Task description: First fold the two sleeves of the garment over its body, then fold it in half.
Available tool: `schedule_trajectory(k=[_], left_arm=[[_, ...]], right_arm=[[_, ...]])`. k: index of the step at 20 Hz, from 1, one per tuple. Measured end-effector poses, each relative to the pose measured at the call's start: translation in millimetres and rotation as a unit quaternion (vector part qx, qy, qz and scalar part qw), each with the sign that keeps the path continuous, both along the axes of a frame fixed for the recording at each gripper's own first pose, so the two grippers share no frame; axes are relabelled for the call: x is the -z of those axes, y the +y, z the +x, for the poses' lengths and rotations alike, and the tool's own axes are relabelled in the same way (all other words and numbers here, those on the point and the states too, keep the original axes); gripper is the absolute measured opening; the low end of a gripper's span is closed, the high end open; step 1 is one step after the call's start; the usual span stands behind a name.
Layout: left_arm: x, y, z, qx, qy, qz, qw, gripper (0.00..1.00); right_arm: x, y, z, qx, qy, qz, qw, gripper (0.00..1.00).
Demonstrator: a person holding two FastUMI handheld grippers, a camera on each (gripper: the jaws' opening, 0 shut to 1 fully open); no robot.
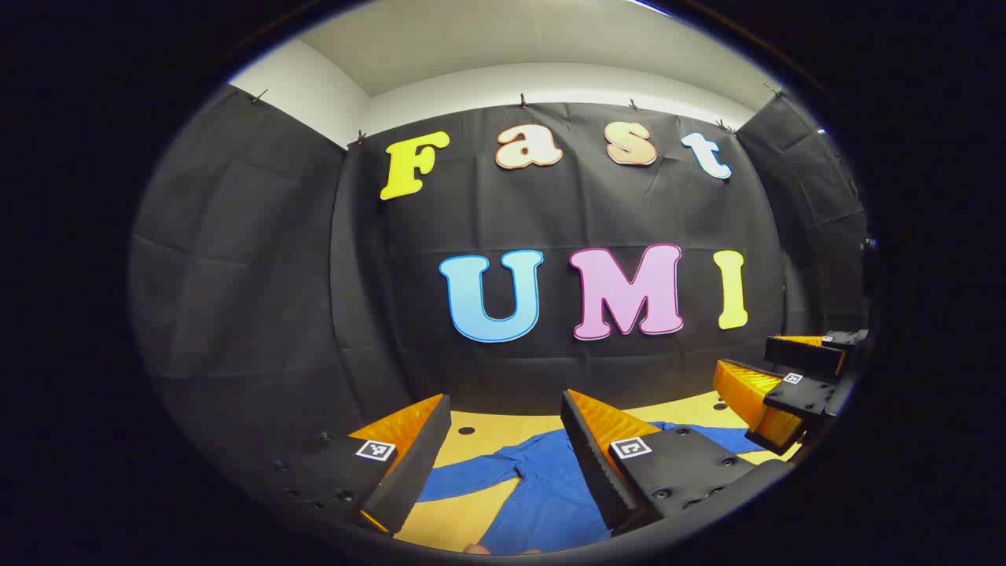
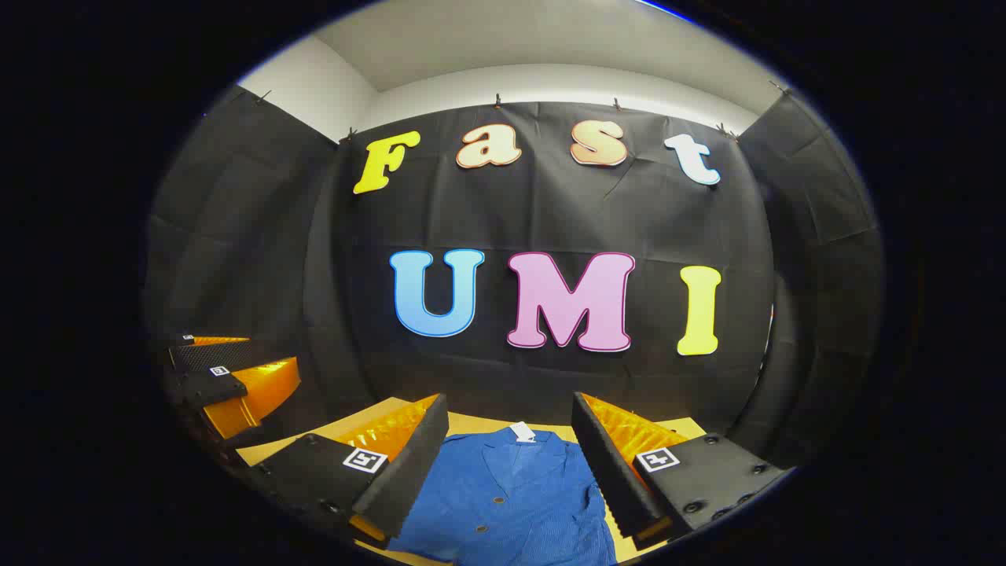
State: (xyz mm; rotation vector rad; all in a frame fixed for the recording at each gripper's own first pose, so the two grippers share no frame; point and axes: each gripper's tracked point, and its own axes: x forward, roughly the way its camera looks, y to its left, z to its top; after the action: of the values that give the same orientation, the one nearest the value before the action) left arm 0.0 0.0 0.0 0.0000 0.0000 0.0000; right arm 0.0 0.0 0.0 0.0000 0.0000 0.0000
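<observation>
Garment (image 2: pixel 511 503): blue buttoned shirt, flat on yellow table (image 1: pixel 487 428), collar toward far wall, long axis running away from both grippers. Lies below and ahead of both. Sleeve (image 1: pixel 464 479) stretched sideways, unfolded, nearest left gripper (image 1: pixel 503 472). Left gripper: fingers spread, empty. Right gripper (image 2: pixel 511 472): spread, empty, over shirt body. White collar tag (image 2: pixel 522 431).
</observation>
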Motion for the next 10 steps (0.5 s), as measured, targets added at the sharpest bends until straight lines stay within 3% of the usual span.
schedule_trajectory(k=[5, 6, 7, 10], left_arm=[[-2.7, -0.7, 1.1, 0.004, -0.003, 0.0, 1.0, 0.82], [-3.1, -1.2, 0.7, 0.005, -0.004, 0.002, 1.0, 0.82], [-4.5, -1.4, -0.2, 0.007, -0.005, 0.003, 1.0, 0.82], [-7.1, 0.2, -2.3, 0.009, -0.011, 0.002, 1.0, 0.81]], right_arm=[[-0.3, 0.5, 0.8, 0.001, -0.005, -0.003, 1.0, 0.99], [-0.3, 2.1, 0.5, 0.0, -0.007, -0.009, 1.0, 0.92], [-0.3, 2.7, -0.4, -0.001, -0.008, -0.015, 1.0, 0.99], [-5.8, 6.5, -1.5, -0.003, -0.018, -0.023, 1.0, 0.99]])
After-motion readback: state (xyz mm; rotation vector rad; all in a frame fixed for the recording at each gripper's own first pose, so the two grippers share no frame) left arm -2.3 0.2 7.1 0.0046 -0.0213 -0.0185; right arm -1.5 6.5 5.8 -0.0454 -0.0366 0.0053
